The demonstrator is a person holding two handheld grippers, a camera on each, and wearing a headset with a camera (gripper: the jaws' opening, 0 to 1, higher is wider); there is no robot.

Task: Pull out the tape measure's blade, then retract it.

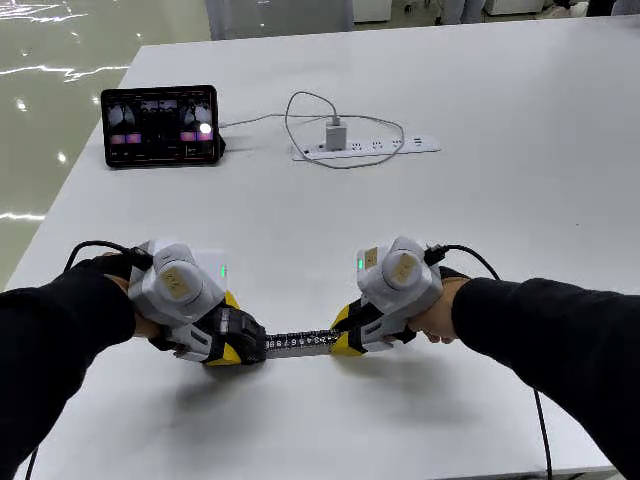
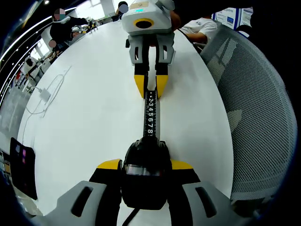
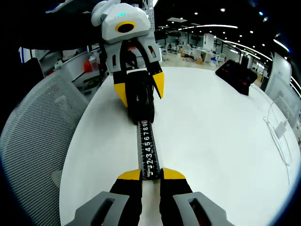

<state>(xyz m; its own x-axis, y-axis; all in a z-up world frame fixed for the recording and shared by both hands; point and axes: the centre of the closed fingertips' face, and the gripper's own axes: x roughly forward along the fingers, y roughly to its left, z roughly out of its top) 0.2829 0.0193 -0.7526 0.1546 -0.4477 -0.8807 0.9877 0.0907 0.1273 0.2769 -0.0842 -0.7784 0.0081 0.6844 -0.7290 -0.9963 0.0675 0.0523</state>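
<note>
Black and boxy, the plastic tape measure case (image 1: pixel 237 337) rests on the white surface (image 1: pixel 450 200) near its front edge. It is clamped between the yellow-tipped jaws of the left claw (image 2: pixel 145 165), and we see both jaws pressed against its sides. From the case a short stretch of dark metal blade (image 1: pixel 302 343) with white numerals runs flat along the surface to the right claw (image 3: pixel 151 174), whose jaws are pinched narrow on the blade's end. The two claws face each other tip to tip, near one another, with the blade straight between them. Black sleeves (image 1: pixel 60 330) cover our arms behind each claw.

Farther back on the surface, well apart from the tape measure, a black tablet (image 1: pixel 160 125) with a lit screen stands at the left. A white power strip (image 1: pixel 385 146) lies to its right — a white charger (image 1: pixel 335 133) is plugged into it, its cable looping around.
</note>
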